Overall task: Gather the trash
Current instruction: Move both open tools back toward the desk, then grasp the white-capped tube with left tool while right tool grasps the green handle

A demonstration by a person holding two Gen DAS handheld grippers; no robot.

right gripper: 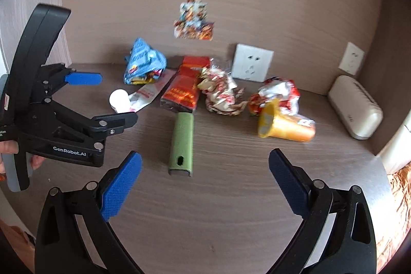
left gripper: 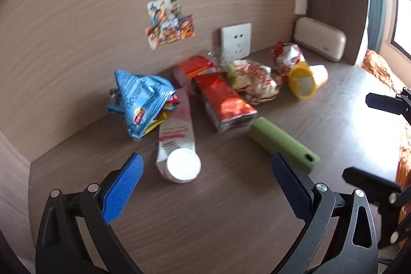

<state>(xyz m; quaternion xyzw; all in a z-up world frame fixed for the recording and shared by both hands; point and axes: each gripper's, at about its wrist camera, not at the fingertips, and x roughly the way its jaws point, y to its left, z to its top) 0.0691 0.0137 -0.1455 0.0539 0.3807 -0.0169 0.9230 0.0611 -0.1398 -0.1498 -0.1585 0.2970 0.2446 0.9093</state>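
Observation:
Trash lies along the back of a dark wooden table [left gripper: 205,209]: a crumpled blue snack bag [left gripper: 140,98] [right gripper: 143,60], a white-pink tube with a white cap [left gripper: 177,145] [right gripper: 128,98], a red foil packet [left gripper: 226,102] [right gripper: 183,91], a crumpled clear wrapper [left gripper: 254,81] [right gripper: 221,94], a red-white wrapper [left gripper: 287,55] [right gripper: 280,94], a tipped yellow cup [left gripper: 305,80] [right gripper: 285,126] and a green sleeve [left gripper: 282,143] [right gripper: 182,143]. My left gripper [left gripper: 208,166] [right gripper: 113,99] is open and empty, just short of the tube. My right gripper [right gripper: 205,163] is open and empty, behind the green sleeve.
A beige box [left gripper: 319,39] [right gripper: 355,107] stands at the back right corner. Wall sockets [left gripper: 236,40] [right gripper: 253,66] and stickers [left gripper: 164,4] are on the wood wall. An orange cloth [left gripper: 382,68] lies past the table's right edge.

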